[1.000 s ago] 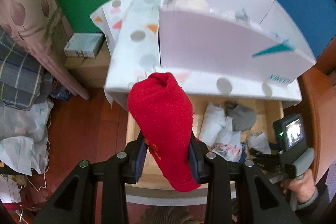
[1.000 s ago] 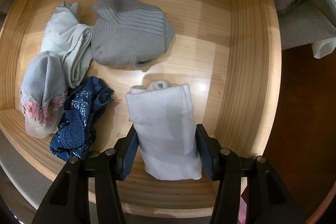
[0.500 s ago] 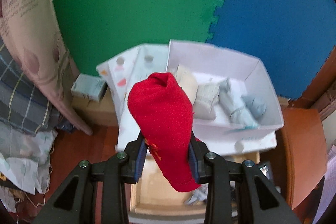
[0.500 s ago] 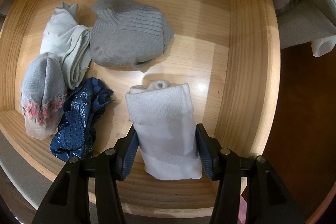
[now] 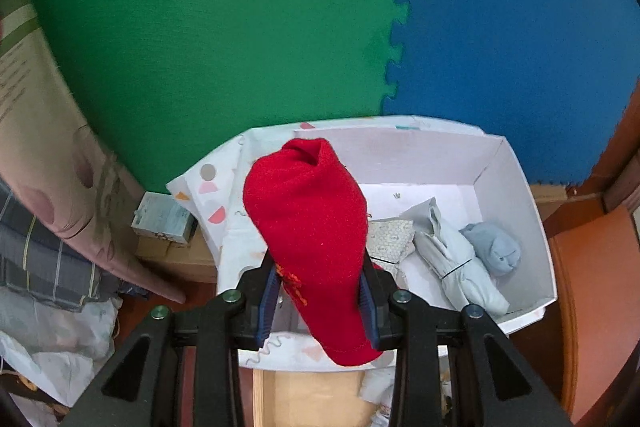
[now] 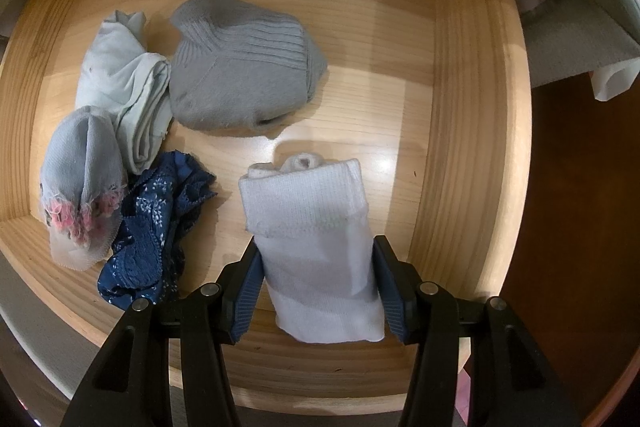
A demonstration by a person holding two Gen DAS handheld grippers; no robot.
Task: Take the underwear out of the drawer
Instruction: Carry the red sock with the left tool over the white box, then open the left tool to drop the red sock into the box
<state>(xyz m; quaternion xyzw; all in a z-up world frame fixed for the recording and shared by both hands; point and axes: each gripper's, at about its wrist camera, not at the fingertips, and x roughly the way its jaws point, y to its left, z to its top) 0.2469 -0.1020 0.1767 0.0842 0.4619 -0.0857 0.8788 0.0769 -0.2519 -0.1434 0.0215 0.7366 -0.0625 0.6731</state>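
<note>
Backing everything, green (image 5: 208, 39) and blue foam mats (image 5: 516, 27) meet above a white box (image 5: 516, 195) holding pale rolled garments. Below, the wooden drawer (image 6: 472, 107) holds grey (image 6: 240, 75), mint, lace-trimmed and navy bundles. Over the box, the left gripper (image 5: 318, 293) clamps a red roll (image 5: 312, 227). Inside the drawer, the right gripper (image 6: 318, 291) squeezes a white roll (image 6: 316, 243).

Green (image 5: 208, 39) and blue foam wall panels (image 5: 520, 27), seemingly reddish wood floor (image 6: 580, 227).
</note>
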